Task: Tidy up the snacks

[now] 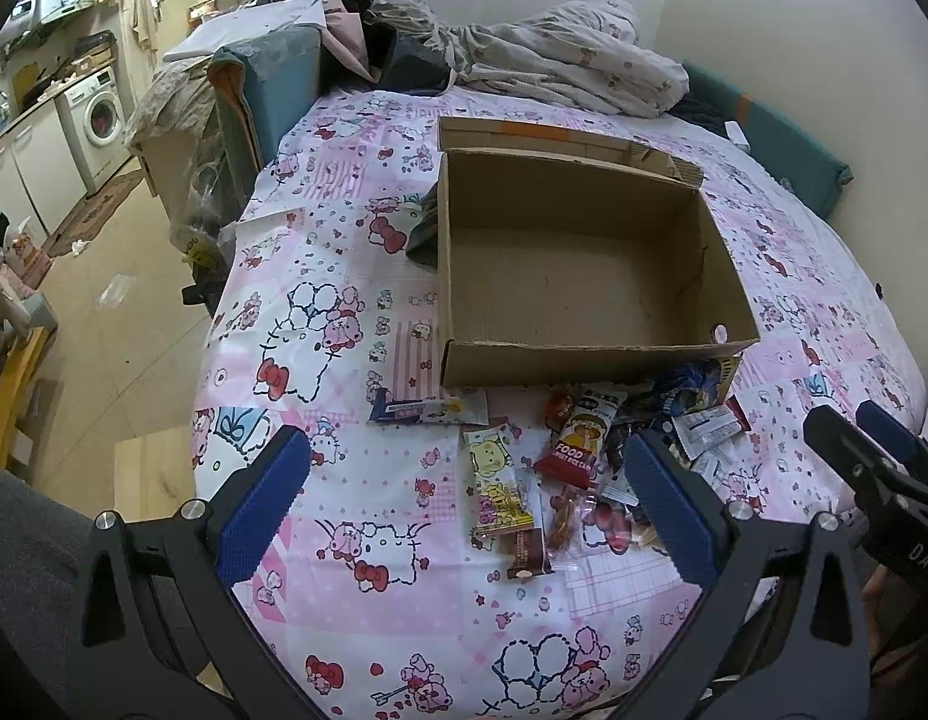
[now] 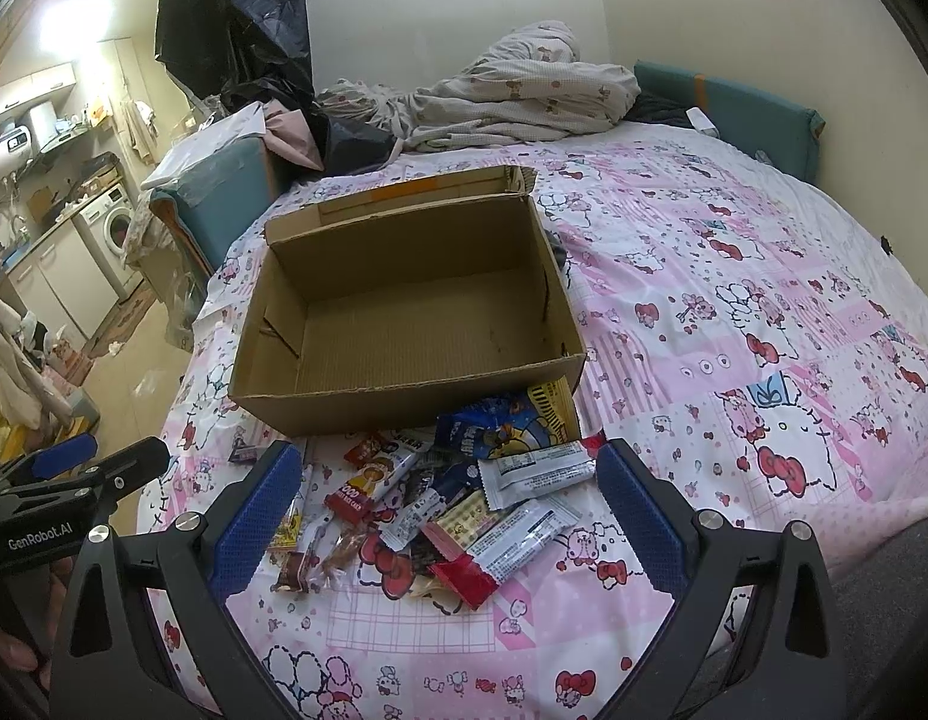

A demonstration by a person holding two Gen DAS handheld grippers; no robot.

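An empty open cardboard box (image 1: 583, 276) (image 2: 404, 324) sits on the pink cartoon-print bedspread (image 1: 344, 312) (image 2: 733, 300). A heap of wrapped snacks (image 1: 589, 456) (image 2: 464, 498) lies just in front of the box. It includes a red rice-cake packet (image 1: 574, 450) (image 2: 362, 495), a yellow packet (image 1: 496, 483), white wrappers (image 2: 535, 468) and a blue bag (image 2: 499, 426). My left gripper (image 1: 469, 504) is open above the heap's left side. My right gripper (image 2: 449, 510) is open, straddling the heap. Both hold nothing. The right gripper (image 1: 871, 438) also shows at the left wrist view's right edge.
A crumpled blanket (image 1: 571, 60) (image 2: 523, 90) and dark clothes lie at the bed's far end. A teal padded bed frame (image 1: 272, 96) (image 2: 733, 108) borders it. The floor and a washing machine (image 1: 101, 111) lie to the left. The left gripper (image 2: 74, 468) shows at the right wrist view's left edge.
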